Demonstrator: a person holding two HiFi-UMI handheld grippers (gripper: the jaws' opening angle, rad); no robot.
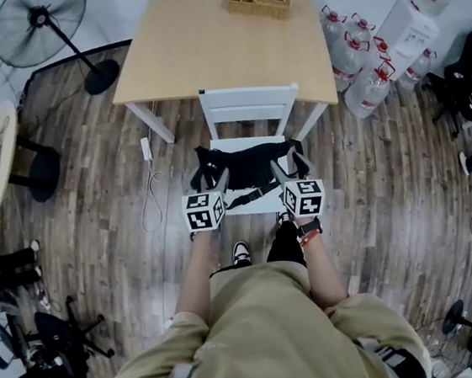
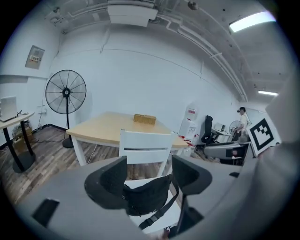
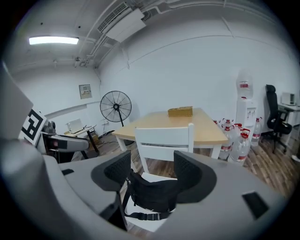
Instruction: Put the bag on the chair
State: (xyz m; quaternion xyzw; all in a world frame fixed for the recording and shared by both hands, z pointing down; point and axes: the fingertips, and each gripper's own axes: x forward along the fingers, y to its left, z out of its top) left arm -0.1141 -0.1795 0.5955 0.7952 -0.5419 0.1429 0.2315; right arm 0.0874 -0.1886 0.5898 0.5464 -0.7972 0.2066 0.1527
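Note:
A black bag (image 1: 250, 167) with a buckled strap lies across the seat of the white chair (image 1: 249, 104), which is pushed up to the table. My left gripper (image 1: 209, 178) hovers at the bag's left end with its jaws wide apart. My right gripper (image 1: 291, 167) stands the same way at the bag's right end. In the left gripper view the bag (image 2: 148, 197) shows in the gap between the jaws of the left gripper (image 2: 150, 174), with the chair (image 2: 145, 146) behind. In the right gripper view the bag (image 3: 152, 196) sits between the jaws of the right gripper (image 3: 152, 171).
A wooden table (image 1: 203, 52) stands behind the chair with a small wooden box (image 1: 259, 2) on it. A floor fan (image 1: 41, 26) stands at the back left, several water bottles (image 1: 366, 63) at the right. A cable (image 1: 150, 194) trails on the floor left of the chair.

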